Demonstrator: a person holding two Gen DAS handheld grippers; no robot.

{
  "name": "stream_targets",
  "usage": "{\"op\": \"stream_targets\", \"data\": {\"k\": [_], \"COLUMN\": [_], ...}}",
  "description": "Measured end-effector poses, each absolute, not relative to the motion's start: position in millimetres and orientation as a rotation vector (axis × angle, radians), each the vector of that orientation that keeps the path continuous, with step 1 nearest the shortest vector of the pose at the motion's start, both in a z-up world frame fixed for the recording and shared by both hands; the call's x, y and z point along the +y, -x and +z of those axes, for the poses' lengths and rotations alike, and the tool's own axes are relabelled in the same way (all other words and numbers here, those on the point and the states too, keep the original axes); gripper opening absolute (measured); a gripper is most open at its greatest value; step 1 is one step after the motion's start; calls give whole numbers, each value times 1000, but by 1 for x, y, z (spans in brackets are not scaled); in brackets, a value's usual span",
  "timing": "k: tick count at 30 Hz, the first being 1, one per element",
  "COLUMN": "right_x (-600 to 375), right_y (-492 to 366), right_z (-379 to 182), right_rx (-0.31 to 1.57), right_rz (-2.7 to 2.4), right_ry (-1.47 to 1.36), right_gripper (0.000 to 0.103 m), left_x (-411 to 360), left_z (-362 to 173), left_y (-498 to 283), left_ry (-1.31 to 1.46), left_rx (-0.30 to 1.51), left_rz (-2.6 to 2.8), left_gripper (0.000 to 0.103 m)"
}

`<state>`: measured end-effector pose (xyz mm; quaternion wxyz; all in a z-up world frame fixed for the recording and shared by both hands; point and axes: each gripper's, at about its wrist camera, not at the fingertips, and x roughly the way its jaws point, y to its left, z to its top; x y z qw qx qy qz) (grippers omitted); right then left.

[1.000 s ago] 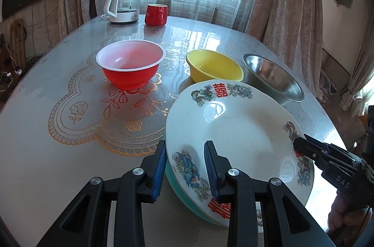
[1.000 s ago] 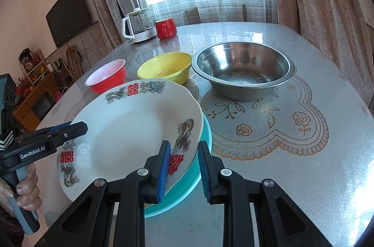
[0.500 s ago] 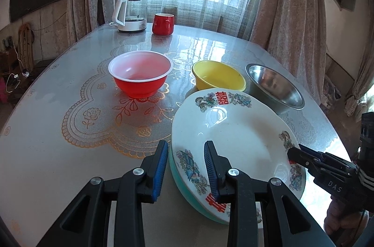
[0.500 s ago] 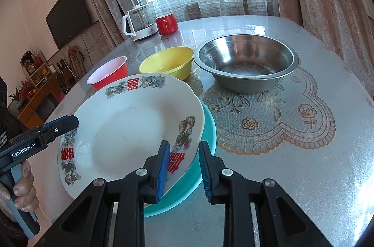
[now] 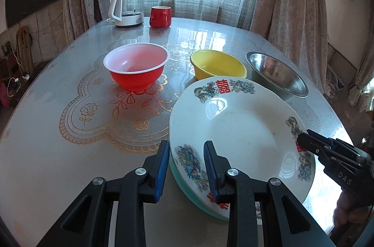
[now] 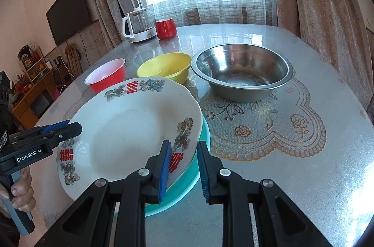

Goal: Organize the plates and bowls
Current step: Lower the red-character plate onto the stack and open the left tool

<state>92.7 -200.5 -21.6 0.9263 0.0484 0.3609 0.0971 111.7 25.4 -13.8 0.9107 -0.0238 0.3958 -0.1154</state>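
A: Where do the tongs stand against the plates?

B: The left gripper [image 5: 186, 167] has its blue-padded jaws parted, straddling the near rim of the white scalloped china plate with red characters and bird prints [image 5: 236, 130]; the pads do not press it. The right gripper [image 6: 183, 165] is likewise released, its left pad over the white plate's rim and its right pad outside the teal plate [image 6: 198, 167] stacked beneath.

A: So the white plate sits on the teal one?

B: Yes, offset, so a teal crescent shows below the right gripper and under the left gripper's jaws [image 5: 184, 181].

A: What room lies ahead?

B: Ahead and left of the left gripper is bare glossy tabletop [image 5: 46, 153] over a gold lace doily [image 5: 100, 116]. Beyond it stands the red plastic bowl with white inside [image 5: 136, 68]. Straight ahead, just past the white plate's far rim, is the yellow plastic bowl [image 5: 217, 63], very close to it; whether they touch I cannot tell. The round stainless steel bowl [image 6: 242, 70] sits ahead and right of the right gripper, with open doily [image 6: 268, 127] between

A: Farther off?

B: A white kettle with glass jug [image 5: 127, 8] and a red mug [image 5: 160, 16] near the table's far edge
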Motion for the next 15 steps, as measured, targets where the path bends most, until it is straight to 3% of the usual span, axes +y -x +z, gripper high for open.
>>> {"op": "stream_targets", "data": {"k": [11, 15], "right_x": [-204, -207], "right_y": [-94, -95], "right_z": [-25, -26], "right_rx": [766, 774], "right_rz": [221, 224], "right_ry": [-142, -167], "right_gripper": [23, 28], "left_x": [26, 26], "left_z": [-1, 4], "left_y": [-107, -107], "left_ry": [17, 22], "left_rx": [773, 763], "left_rz": [-192, -189], "left_gripper": [31, 31]}}
